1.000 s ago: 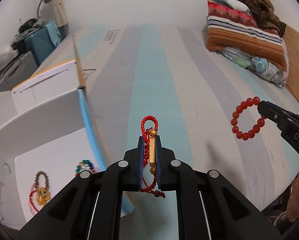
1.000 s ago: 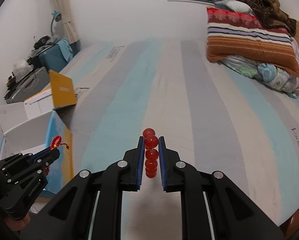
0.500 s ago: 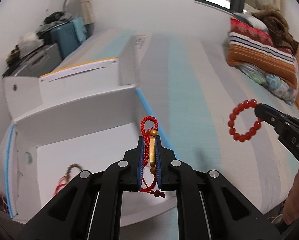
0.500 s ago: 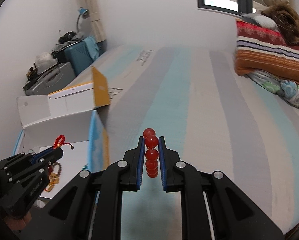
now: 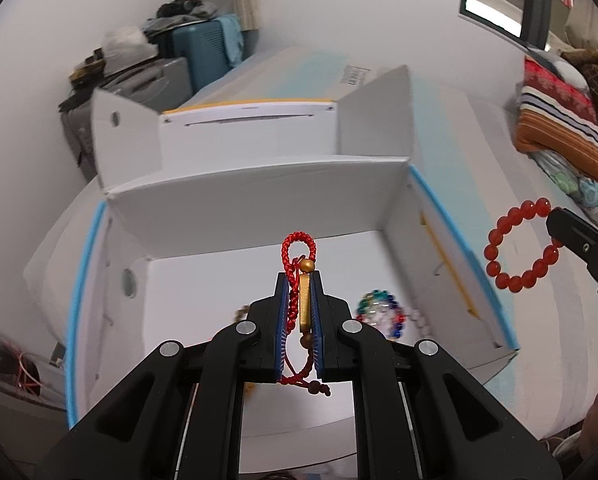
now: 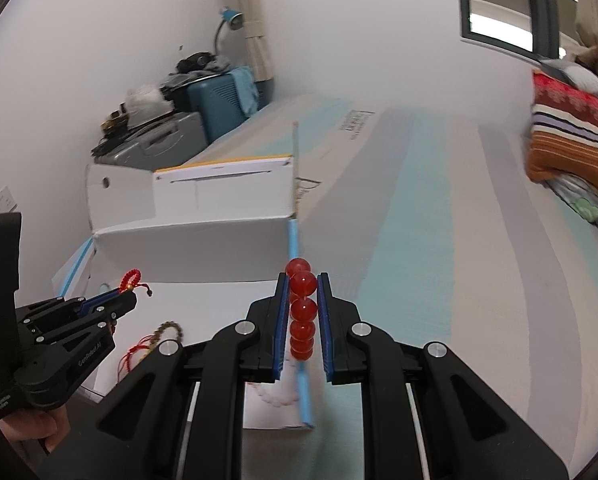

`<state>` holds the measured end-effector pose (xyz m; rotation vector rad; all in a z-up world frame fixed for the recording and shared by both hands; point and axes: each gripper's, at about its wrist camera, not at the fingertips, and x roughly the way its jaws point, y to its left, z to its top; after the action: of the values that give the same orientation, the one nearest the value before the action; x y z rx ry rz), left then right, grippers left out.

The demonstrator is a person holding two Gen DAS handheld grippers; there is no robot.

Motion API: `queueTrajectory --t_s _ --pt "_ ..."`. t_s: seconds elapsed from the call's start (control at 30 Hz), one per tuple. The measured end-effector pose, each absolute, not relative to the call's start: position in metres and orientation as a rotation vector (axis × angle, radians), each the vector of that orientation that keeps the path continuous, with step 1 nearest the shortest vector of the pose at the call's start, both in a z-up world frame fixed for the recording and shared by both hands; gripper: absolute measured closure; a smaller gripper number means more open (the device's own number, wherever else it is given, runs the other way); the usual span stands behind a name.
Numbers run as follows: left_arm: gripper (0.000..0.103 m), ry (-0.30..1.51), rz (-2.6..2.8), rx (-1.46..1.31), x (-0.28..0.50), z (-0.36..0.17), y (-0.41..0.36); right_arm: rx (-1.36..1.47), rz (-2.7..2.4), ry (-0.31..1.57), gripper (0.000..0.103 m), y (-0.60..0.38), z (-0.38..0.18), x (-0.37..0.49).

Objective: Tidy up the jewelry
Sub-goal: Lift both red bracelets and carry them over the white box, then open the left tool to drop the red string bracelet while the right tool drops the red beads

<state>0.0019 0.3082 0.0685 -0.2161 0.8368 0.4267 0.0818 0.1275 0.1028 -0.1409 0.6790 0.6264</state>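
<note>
My left gripper (image 5: 299, 280) is shut on a red cord bracelet (image 5: 299, 276) with a gold bar and gold beads; it hangs over the inside of an open white box (image 5: 259, 200) with blue edges. In the right wrist view the same left gripper (image 6: 129, 294) shows at the left, above the box (image 6: 187, 240). My right gripper (image 6: 302, 280) is shut on a red bead bracelet (image 6: 302, 304), right over the box's blue right edge. That bead bracelet (image 5: 519, 244) dangles at the right of the left wrist view. A multicoloured bead bracelet (image 5: 381, 312) lies inside the box.
More bracelets lie in the box: a brown bead one with red cord (image 6: 159, 336) and a pale pink one (image 6: 275, 394). The box sits on a striped mattress (image 6: 459, 240). Folded blankets (image 6: 571, 144) lie at the far right, suitcases (image 6: 203, 112) by the wall.
Both grippers have swung left from over the mattress to the box, each keeping its bracelet. The left one now hangs over the box interior, the right one over its right edge.
</note>
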Motion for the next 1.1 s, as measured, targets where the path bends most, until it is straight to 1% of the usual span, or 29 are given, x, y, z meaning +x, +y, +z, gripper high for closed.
queueTrajectory --t_s 0.3,0.5,0.73,0.83,0.9,0.93,0.97,1.0,1.03,1.07,1.1 --pt "0.093 0.866 0.468 -0.255 -0.011 0.054 0.339 -0.22 0.695 0.706 0.09 0.177 0.078 0.067" --pt "0.093 0.942 0.494 -0.292 -0.013 0.027 0.362 -0.272 0.709 0.806 0.09 0.206 0.045 0.079" --pt "0.093 0.992 0.493 -0.299 -0.012 0.011 0.369 -0.304 0.678 0.874 0.09 0.22 0.016 0.09" --pt "0.09 0.993 0.486 -0.298 -0.012 0.011 0.369 -0.309 0.675 0.879 0.089 0.224 0.011 0.09" --pt "0.089 0.984 0.486 -0.302 -0.013 0.013 0.368 -0.299 0.673 0.865 0.089 0.222 0.014 0.09" --pt "0.089 0.982 0.49 -0.297 -0.014 0.014 0.368 -0.293 0.675 0.859 0.081 0.221 0.017 0.089" --pt "0.087 0.976 0.496 -0.294 -0.015 0.016 0.366 -0.282 0.676 0.853 0.073 0.22 0.02 0.087" --pt "0.077 0.966 0.503 -0.293 -0.017 0.02 0.365 -0.271 0.675 0.845 0.059 0.215 0.024 0.086" --pt "0.071 0.953 0.504 -0.297 -0.02 0.025 0.363 -0.253 0.672 0.826 0.052 0.211 0.03 0.085" --pt "0.058 0.935 0.503 -0.3 -0.022 0.031 0.361 -0.245 0.669 0.813 0.05 0.209 0.034 0.083" --pt "0.044 0.909 0.505 -0.302 -0.026 0.039 0.358 -0.241 0.666 0.804 0.044 0.207 0.039 0.082"
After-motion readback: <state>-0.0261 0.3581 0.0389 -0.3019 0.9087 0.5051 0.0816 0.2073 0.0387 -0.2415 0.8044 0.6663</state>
